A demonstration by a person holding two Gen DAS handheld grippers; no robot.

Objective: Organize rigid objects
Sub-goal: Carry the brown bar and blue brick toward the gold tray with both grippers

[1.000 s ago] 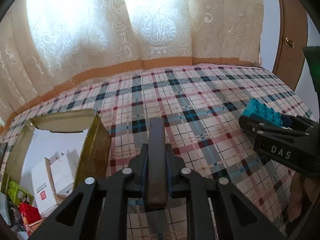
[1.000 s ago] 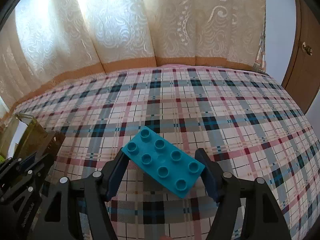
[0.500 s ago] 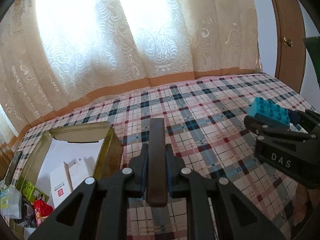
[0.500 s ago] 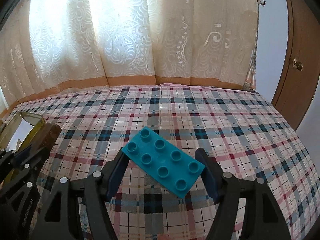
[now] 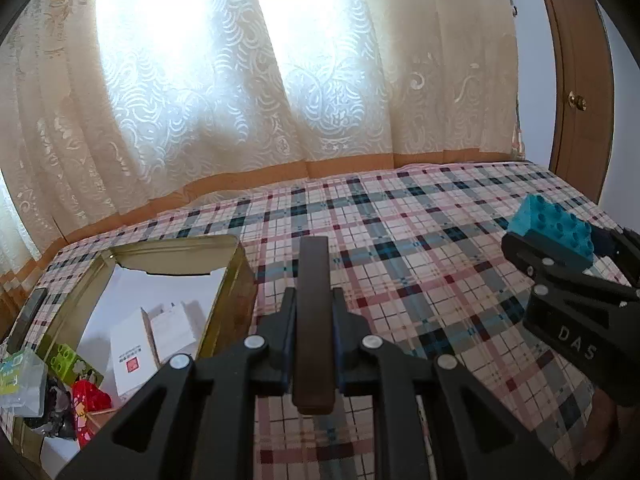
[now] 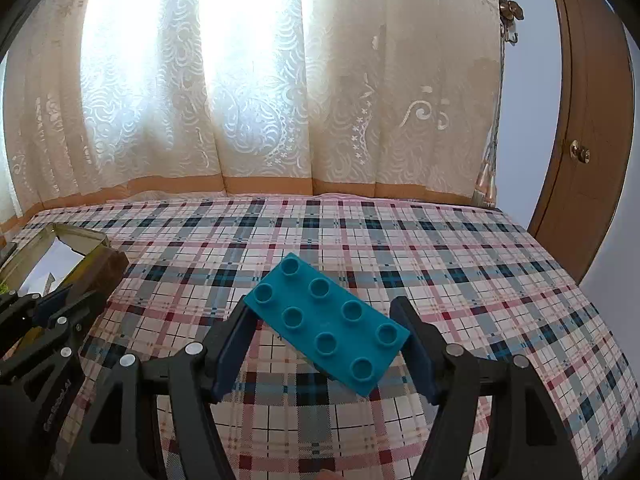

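- Between the right gripper's point(image 6: 324, 344) blue pads: teal studded brick point(image 6: 326, 326), eight studs up, set diagonally, pinched at opposite edges, held clear above the plaid cloth point(image 6: 440, 264).
- Same brick point(image 5: 554, 230) shows at the far right of the left wrist view, in the other gripper.
- Left gripper point(image 5: 313, 344): jaws closed tight on a dark brown flat bar point(image 5: 314, 320), standing on edge, pointing forward.
- Gold tin box point(image 5: 236, 276), open, sits left on the cloth; inside: white cartons point(image 5: 136, 348), green brick point(image 5: 66, 360), red item point(image 5: 90, 400).
- Behind: lace curtain point(image 6: 240, 100); wooden door point(image 6: 580, 160) at right.
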